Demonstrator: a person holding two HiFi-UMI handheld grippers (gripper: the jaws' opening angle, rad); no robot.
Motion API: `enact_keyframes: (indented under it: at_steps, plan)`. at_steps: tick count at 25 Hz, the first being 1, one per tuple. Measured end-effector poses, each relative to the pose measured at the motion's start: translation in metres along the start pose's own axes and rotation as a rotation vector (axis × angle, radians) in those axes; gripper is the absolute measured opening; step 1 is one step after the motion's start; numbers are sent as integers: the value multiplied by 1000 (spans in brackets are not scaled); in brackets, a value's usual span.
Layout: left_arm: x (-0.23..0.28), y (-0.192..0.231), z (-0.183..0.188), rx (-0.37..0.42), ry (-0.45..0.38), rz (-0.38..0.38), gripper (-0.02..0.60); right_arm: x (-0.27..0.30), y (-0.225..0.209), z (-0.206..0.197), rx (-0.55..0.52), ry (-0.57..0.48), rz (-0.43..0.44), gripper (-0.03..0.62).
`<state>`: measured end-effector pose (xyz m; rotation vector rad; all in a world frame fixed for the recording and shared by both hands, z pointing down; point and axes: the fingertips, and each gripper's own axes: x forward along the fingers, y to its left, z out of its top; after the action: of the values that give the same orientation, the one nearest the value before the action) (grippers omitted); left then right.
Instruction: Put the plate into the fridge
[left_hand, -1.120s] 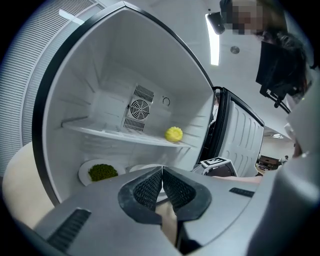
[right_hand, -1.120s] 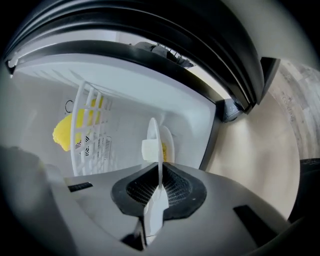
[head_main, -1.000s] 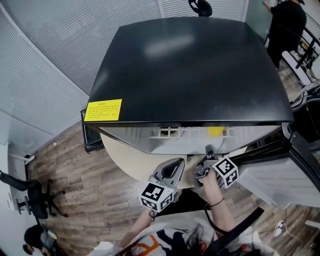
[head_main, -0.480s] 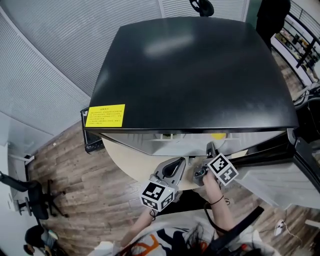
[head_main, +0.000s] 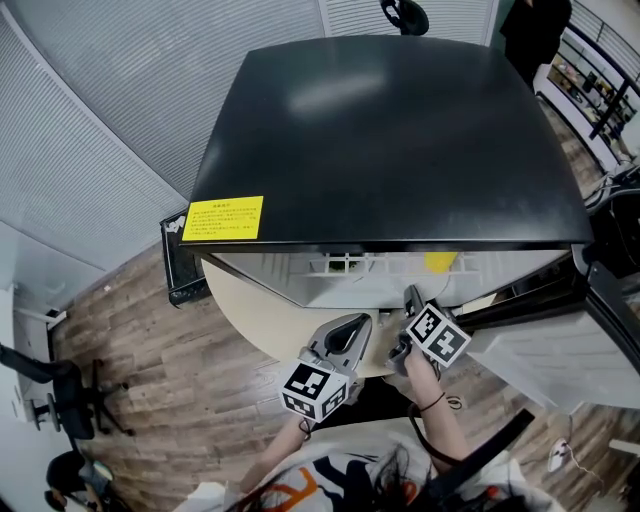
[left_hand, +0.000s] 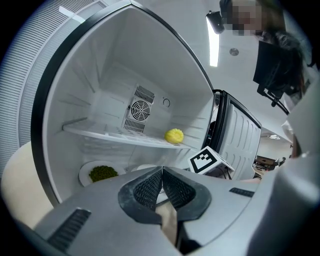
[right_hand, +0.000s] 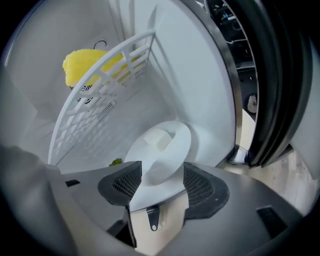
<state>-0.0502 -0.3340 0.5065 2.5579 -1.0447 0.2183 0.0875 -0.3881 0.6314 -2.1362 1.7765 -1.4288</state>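
A white plate (right_hand: 162, 150) with a pale piece of food on it lies on the fridge floor under the wire shelf (right_hand: 105, 85). My right gripper (right_hand: 162, 182) has its jaws opening, with the plate's near rim between the pads and neither pad pressing on it. In the head view the right gripper (head_main: 410, 300) reaches into the open black fridge (head_main: 390, 130). My left gripper (left_hand: 162, 186) is shut with nothing in it and hangs in front of the fridge opening; in the head view the left gripper (head_main: 345, 335) is just left of the right one.
A yellow item (left_hand: 174, 135) rests on the shelf, and a plate of green food (left_hand: 101, 173) sits on the floor at the left. The fridge door (head_main: 535, 360) stands open at the right. A beige round table (head_main: 255, 315) lies below the fridge front. A person (head_main: 535, 25) stands far right.
My right gripper has pushed a little farther into the fridge, its marker cube shifting left and up. The left gripper has stayed put. The person at the back has moved left.
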Motion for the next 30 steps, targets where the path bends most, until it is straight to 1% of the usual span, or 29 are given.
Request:
enact_keyframes:
  at_steps: [4, 10, 13, 16, 21, 26, 29, 30]
  plan:
    - [-6, -2, 1, 2, -9, 0, 14, -6, -4, -3, -5, 2, -3, 259]
    - [-14, -6, 0, 5, -19, 5, 14, -17, -8, -3, 20, -12, 8, 258]
    - [-20, -10, 1, 10, -27, 5, 14, -25, -7, -8, 29, -7, 31, 258]
    - [-26, -14, 3, 14, -42, 6, 14, -35, 0, -9, 22, -18, 71, 258]
    - [-38, -22, 4, 21, -60, 12, 14, -57, 13, -7, -51, -48, 137, 258]
    - [-55, -31, 2, 26, -74, 20, 14, -81, 40, -12, -79, -49, 279, 256]
    - [-69, -38, 2, 34, -85, 27, 14, -100, 54, -16, -124, -59, 315, 252]
    - [-74, -40, 2, 36, -89, 30, 14, -105, 57, -19, -136, -59, 323, 239]
